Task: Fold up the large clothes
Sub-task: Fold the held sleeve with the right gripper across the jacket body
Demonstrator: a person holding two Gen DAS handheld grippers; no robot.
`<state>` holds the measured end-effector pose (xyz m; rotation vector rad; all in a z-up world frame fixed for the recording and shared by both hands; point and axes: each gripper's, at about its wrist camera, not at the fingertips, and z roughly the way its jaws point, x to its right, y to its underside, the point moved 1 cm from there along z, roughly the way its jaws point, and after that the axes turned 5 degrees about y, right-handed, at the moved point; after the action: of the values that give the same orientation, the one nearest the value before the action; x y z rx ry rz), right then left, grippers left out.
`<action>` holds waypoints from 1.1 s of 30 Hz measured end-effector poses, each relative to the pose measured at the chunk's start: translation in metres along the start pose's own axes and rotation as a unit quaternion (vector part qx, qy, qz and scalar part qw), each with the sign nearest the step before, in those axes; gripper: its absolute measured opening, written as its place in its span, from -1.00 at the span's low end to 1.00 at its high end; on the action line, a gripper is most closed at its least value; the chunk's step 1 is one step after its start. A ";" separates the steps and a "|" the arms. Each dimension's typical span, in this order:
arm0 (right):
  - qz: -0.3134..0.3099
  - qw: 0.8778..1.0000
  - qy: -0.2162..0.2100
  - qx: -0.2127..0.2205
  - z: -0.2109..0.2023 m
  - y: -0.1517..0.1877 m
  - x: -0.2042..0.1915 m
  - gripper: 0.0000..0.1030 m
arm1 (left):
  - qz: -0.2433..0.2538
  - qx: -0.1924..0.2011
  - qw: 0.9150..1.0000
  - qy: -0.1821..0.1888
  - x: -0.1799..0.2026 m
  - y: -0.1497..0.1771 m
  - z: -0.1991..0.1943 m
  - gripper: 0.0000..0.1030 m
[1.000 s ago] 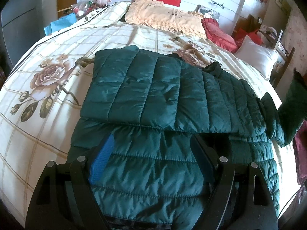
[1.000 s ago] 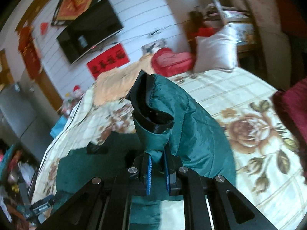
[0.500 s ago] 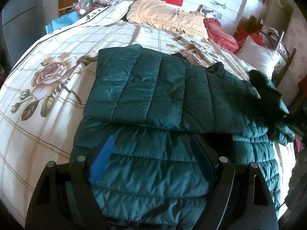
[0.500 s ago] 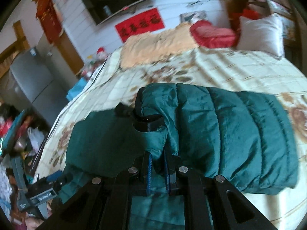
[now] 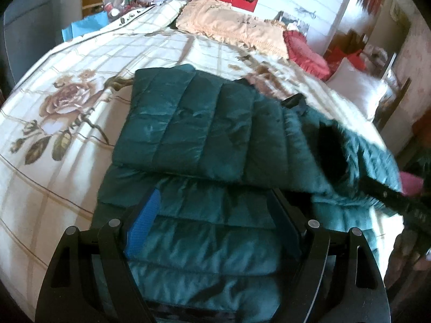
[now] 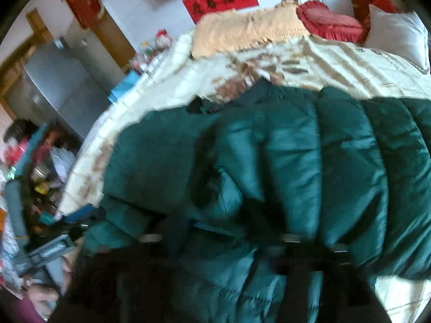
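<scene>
A dark green quilted jacket (image 5: 199,123) lies on the bed, its left sleeve folded across the chest. My left gripper (image 5: 215,202) hovers open over the jacket's lower part, with fabric under its fingers and nothing pinched. In the blurred right wrist view the right sleeve (image 6: 309,161) lies over the jacket body (image 6: 150,156). My right gripper (image 6: 218,226) sits low above the cuff with its jaws opening. The cuff lies loose between them, with no pad pressing on it. One of the right gripper's fingers (image 5: 385,195) shows at the right edge of the left wrist view.
The bed cover (image 5: 67,102) is cream with a rose print. A peach pillow (image 5: 231,29), a red cushion (image 5: 307,53) and a white pillow (image 5: 355,88) line the head end. A grey cabinet (image 6: 54,86) and floor clutter (image 6: 35,167) stand left of the bed.
The right gripper carried the sleeve left and down onto the jacket body, then its jaws came apart off the cuff. The left gripper stayed put.
</scene>
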<state>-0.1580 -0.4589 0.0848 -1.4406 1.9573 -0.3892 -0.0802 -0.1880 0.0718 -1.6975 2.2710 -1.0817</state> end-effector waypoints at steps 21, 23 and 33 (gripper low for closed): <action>0.062 0.996 0.037 0.060 -0.115 0.033 0.088 0.27 | 0.078 -0.062 0.988 0.119 0.153 -0.019 0.076 0.58; 0.068 0.995 0.038 0.062 -0.118 0.034 0.094 0.27 | 0.082 -0.074 0.987 0.115 0.160 -0.014 0.087 0.58; 0.089 0.993 0.043 0.067 -0.119 0.036 0.110 0.27 | 0.077 -0.094 0.984 0.130 0.171 -0.008 0.115 -0.29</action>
<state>-0.2820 -0.5652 0.1140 -1.1730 2.0671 -0.4983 -0.0816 -0.3924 0.0457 -1.4827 2.6933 -1.1443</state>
